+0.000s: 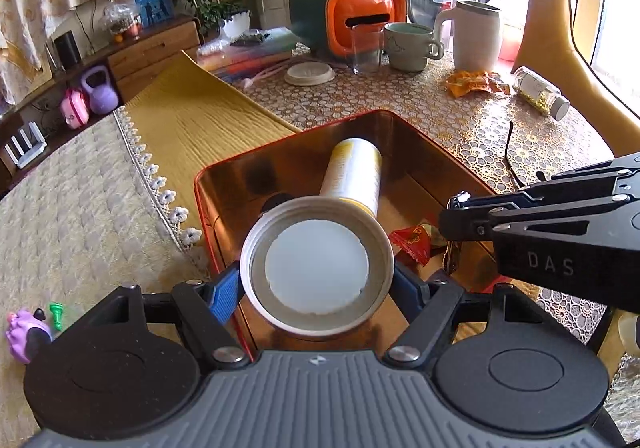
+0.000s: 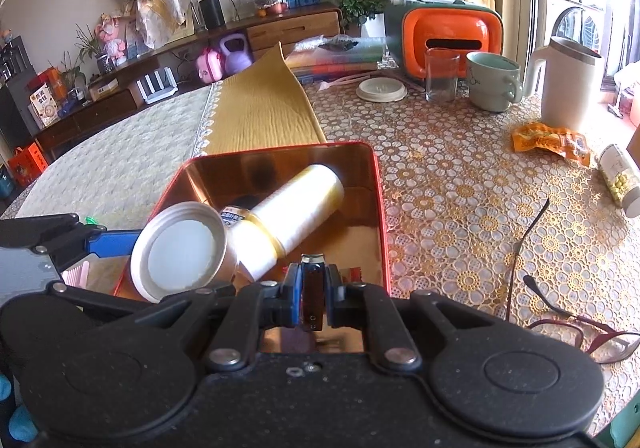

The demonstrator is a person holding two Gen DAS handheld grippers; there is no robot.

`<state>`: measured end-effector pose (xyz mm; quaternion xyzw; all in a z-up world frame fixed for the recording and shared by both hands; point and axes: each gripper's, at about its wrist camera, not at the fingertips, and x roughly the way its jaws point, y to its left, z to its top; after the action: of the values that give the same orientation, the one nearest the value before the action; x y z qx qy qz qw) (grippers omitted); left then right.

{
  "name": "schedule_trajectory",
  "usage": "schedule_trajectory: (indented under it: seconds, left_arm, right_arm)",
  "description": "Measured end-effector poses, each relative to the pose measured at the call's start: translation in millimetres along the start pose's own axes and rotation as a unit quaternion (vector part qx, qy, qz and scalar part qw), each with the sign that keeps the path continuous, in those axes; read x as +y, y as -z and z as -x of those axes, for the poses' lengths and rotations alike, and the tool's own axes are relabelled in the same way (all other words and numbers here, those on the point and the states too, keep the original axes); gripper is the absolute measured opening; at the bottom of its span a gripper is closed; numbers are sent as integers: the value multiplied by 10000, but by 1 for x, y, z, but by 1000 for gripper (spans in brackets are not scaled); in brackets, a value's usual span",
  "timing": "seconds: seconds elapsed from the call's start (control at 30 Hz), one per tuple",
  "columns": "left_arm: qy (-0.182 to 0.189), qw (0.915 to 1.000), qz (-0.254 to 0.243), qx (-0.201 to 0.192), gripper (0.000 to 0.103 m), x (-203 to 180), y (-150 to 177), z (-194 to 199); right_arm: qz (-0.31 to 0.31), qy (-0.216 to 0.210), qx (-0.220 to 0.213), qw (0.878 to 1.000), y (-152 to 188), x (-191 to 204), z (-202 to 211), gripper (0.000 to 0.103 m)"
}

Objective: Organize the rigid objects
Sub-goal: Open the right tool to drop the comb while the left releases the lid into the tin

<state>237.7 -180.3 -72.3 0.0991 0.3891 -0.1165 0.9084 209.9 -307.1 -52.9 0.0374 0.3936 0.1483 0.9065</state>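
Observation:
A red tin box (image 1: 280, 148) with a shiny gold inside sits on the table; it also shows in the right wrist view (image 2: 382, 208). My left gripper (image 1: 318, 280) is shut on a white and yellow bottle (image 1: 352, 176), cap end toward the camera, its far end down in the box. The bottle also shows in the right wrist view (image 2: 296, 204). My right gripper (image 2: 313, 292) is shut on a small dark flat object (image 2: 313, 296) over the box's near right corner. It also shows in the left wrist view (image 1: 452, 224).
Red wrapped candy (image 1: 412, 244) lies in the box. Glasses (image 2: 560, 312) lie right of the box. A snack packet (image 2: 552, 142), a lying jar (image 2: 620, 178), a mug (image 2: 494, 86), a glass (image 2: 440, 74), a white jug (image 2: 568, 84) and an orange holder (image 2: 448, 36) stand behind.

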Motion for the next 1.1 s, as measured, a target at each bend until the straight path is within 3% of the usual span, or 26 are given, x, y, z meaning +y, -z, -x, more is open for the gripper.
schedule_trajectory:
  seconds: [0.33,0.6,1.1]
  left_arm:
    - [125,9998,-64,171,77,-2,-3,-14]
    - [305,9992,41,263,77,0,-2,-16]
    - [422,9989,198,10,77,1,2,11]
  right_arm:
    - [-64,-10,124,9999,-6,-2,-13,14]
    - [-162,-34,152,9997,-5,-6,-12,24]
    - [-232,-92,37,9997,-2,-3,9,42]
